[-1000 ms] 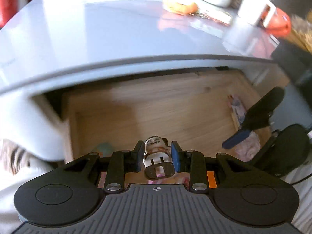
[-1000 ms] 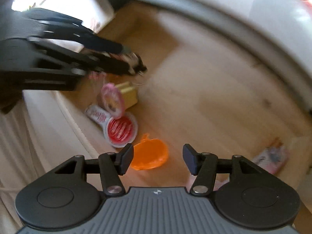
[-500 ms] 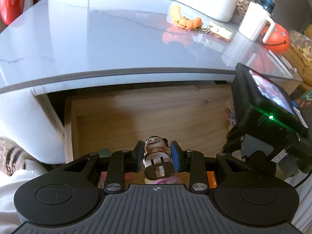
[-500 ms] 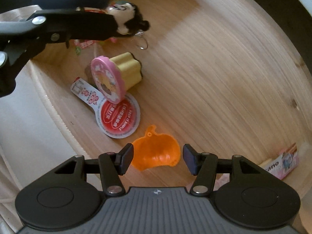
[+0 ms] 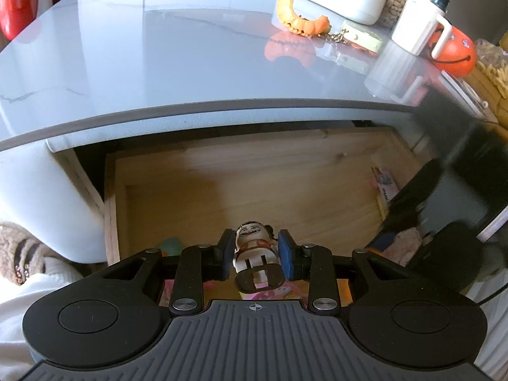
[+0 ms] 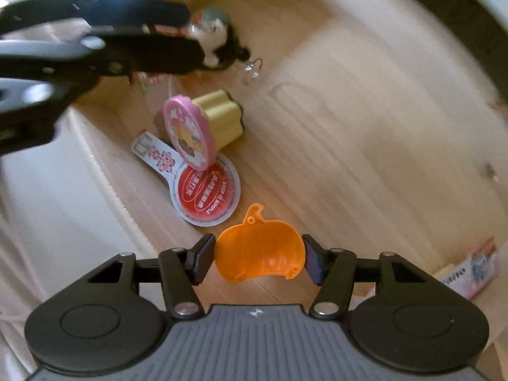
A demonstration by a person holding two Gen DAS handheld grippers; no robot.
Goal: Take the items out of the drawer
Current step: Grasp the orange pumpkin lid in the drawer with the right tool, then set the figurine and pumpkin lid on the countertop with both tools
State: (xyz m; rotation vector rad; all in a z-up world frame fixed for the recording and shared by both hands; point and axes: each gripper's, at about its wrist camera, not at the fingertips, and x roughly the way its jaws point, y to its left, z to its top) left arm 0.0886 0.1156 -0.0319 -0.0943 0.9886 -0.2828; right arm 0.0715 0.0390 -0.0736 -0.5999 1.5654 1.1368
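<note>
The open wooden drawer (image 5: 285,171) sits pulled out under the glossy grey tabletop (image 5: 158,63), and inside it, near its front wall, a yellow fluted cup with a pink lid (image 6: 203,127) lies on its side, lid toward the front wall, partly over a round red-and-white label (image 6: 206,195). The left gripper (image 5: 255,252) is clamped on a small grinning figurine (image 5: 254,247) above the drawer's front, its long axis running along the fingers, face pointing away from the camera. The right gripper (image 6: 258,255) hangs with jaws parted around a flat orange pumpkin-shaped piece (image 6: 258,249) on the drawer floor, broad side spanning the gap, loop tab pointing away; whether the pads touch it I cannot tell.
</note>
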